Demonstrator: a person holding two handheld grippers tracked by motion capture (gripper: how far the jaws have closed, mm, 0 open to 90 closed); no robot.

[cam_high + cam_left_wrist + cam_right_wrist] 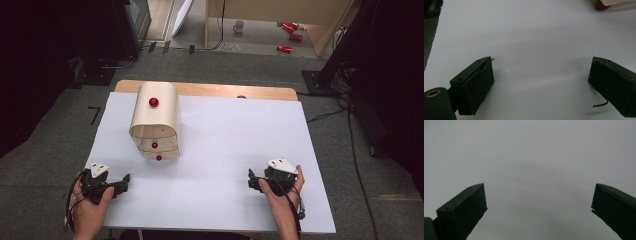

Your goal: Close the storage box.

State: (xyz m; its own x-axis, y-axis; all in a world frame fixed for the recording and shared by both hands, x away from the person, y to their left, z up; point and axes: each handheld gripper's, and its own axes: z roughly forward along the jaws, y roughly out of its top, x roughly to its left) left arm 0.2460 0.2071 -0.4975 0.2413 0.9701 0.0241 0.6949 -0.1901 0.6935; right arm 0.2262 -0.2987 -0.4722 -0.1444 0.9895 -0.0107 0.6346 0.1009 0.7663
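Observation:
A small rounded wooden drawer cabinet stands on the white table, left of centre. It has a red knob on top and two red knobs on its drawer fronts. My left gripper rests near the front left corner, open, with nothing between its jaws. A red knob shows at the top right edge of the left gripper view. My right gripper lies near the front right, open over bare white table.
Grey carpet surrounds the table. A wooden edge runs along the table's back. Red cans and a mug lie on the floor far behind. Dark equipment stands at the back left.

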